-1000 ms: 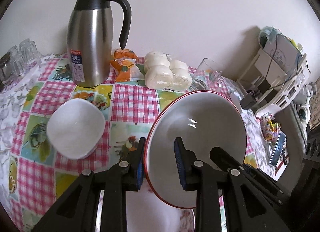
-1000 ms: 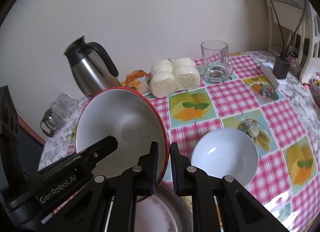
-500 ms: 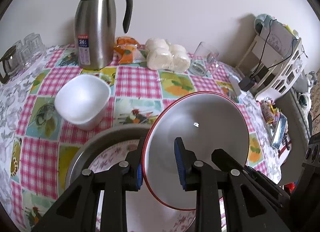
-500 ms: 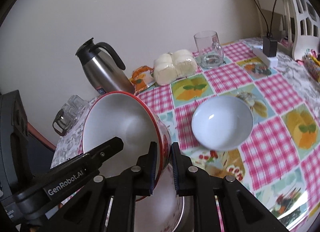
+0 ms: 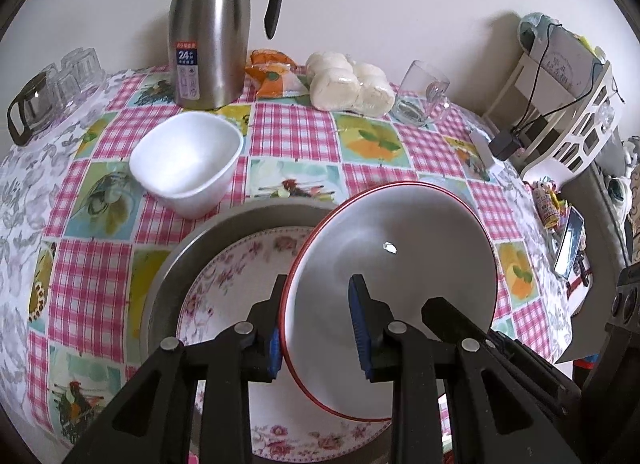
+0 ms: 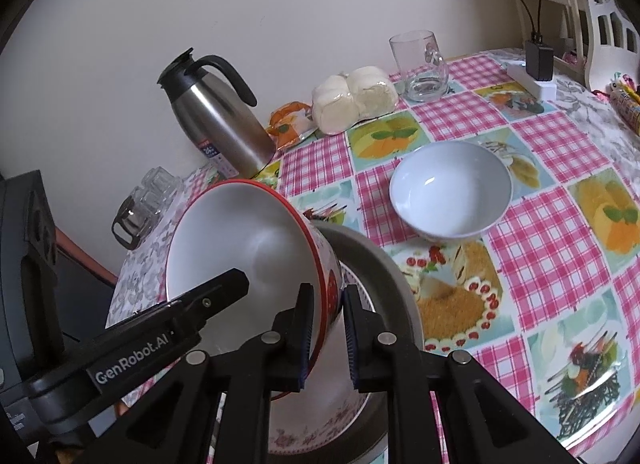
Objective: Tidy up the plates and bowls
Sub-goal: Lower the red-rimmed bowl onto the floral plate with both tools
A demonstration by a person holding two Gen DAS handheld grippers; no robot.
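I hold the red-rimmed bowl [image 5: 394, 292] tilted over the floral plate [image 5: 224, 288] in the grey pan [image 5: 172, 264], the left gripper [image 5: 316, 328] and right gripper [image 6: 326, 328] each pinching its wall at opposite sides. It looks rigid, glossy and breakable, so I judge the rim the safest hold. The left view alone shows the square bowl [image 5: 186, 162]; the right view alone shows the round bowl [image 6: 450, 190].

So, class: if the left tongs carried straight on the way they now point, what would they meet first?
Their tips already clamp the rim of the tilted red-rimmed white bowl. Pushed on, the left tongs and bowl would probably meet the pink-flowered white plate lying in the grey metal basin; depth is uncertain.
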